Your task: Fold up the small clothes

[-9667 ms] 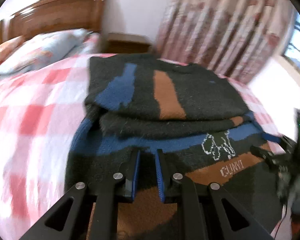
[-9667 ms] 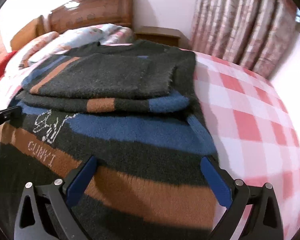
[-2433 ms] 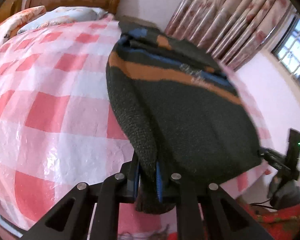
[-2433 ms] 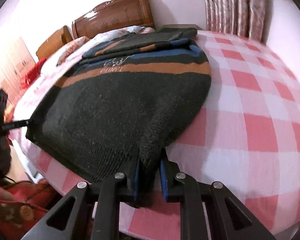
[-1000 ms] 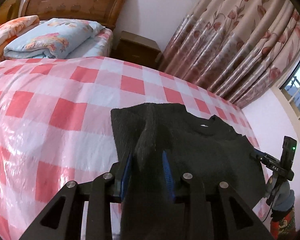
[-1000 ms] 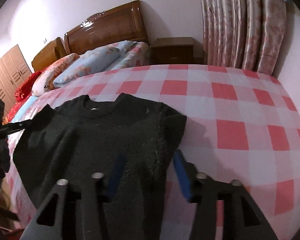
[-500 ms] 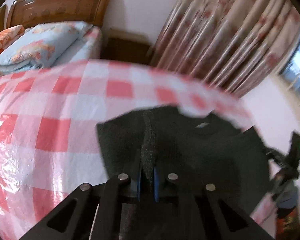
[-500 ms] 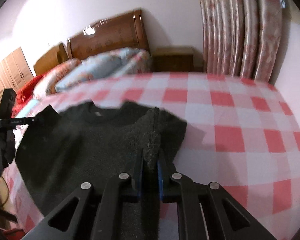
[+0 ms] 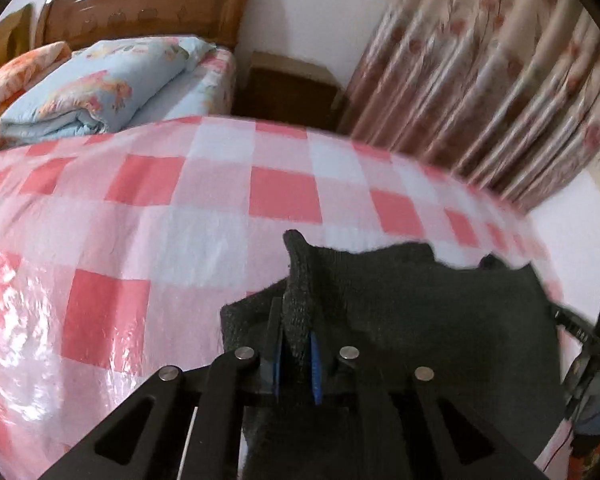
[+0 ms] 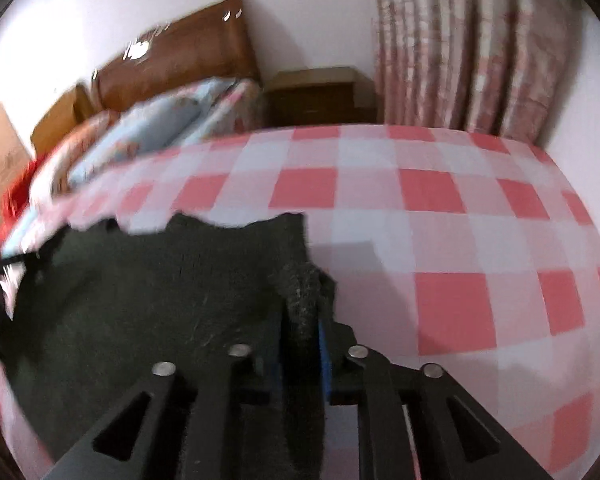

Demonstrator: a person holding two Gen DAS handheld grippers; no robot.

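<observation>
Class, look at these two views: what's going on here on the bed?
A person is folding a dark sweater on the pink checked bed cover, using hand-held tongs in each hand. The left tongs are shut on a bunched edge of the sweater, and the right tongs pinch another edge. The motion blur suggests that both are moving.

I see the dark knit sweater (image 9: pixel 420 320) spread low in frame on the checked bed (image 9: pixel 180 220), its near corners pinched up.

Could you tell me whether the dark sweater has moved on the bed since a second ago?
Yes. The dark sweater, pinched by the left gripper and right gripper, has been drawn toward the near edge of the checked bedspread, away from the headboard.
</observation>
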